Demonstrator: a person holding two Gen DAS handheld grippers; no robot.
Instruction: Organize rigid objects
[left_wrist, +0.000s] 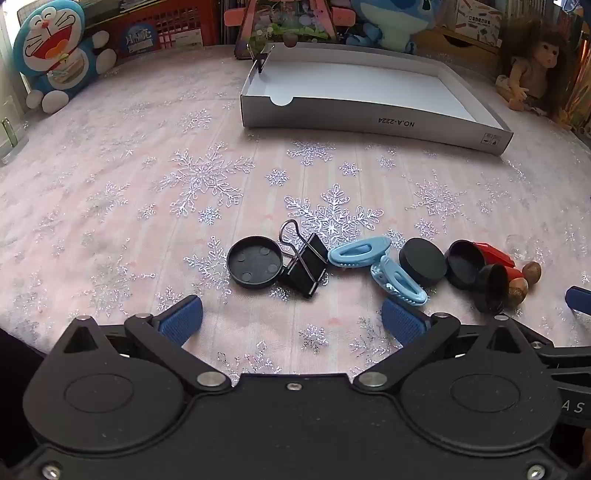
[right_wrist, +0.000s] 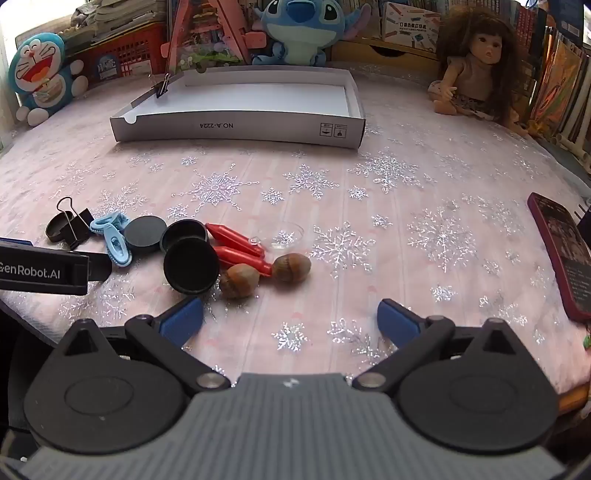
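A row of small items lies on the pink snowflake cloth: a black round lid (left_wrist: 254, 262), a black binder clip (left_wrist: 304, 264), two light-blue clips (left_wrist: 376, 264), black caps (left_wrist: 423, 261), red pieces (right_wrist: 236, 245) and two brown nuts (right_wrist: 291, 267). A shallow white box (left_wrist: 369, 122) stands behind them, with a small binder clip (right_wrist: 162, 86) on its far-left rim. My left gripper (left_wrist: 291, 319) is open and empty, just short of the lid and binder clip. My right gripper (right_wrist: 290, 317) is open and empty, just short of the nuts.
A dark red phone (right_wrist: 565, 254) lies at the right. A Doraemon plush (left_wrist: 55, 55), a Stitch plush (right_wrist: 306, 26), a doll (right_wrist: 476, 62) and a red crate (left_wrist: 162, 29) line the back edge. A clear plastic piece (right_wrist: 284, 234) lies by the red pieces.
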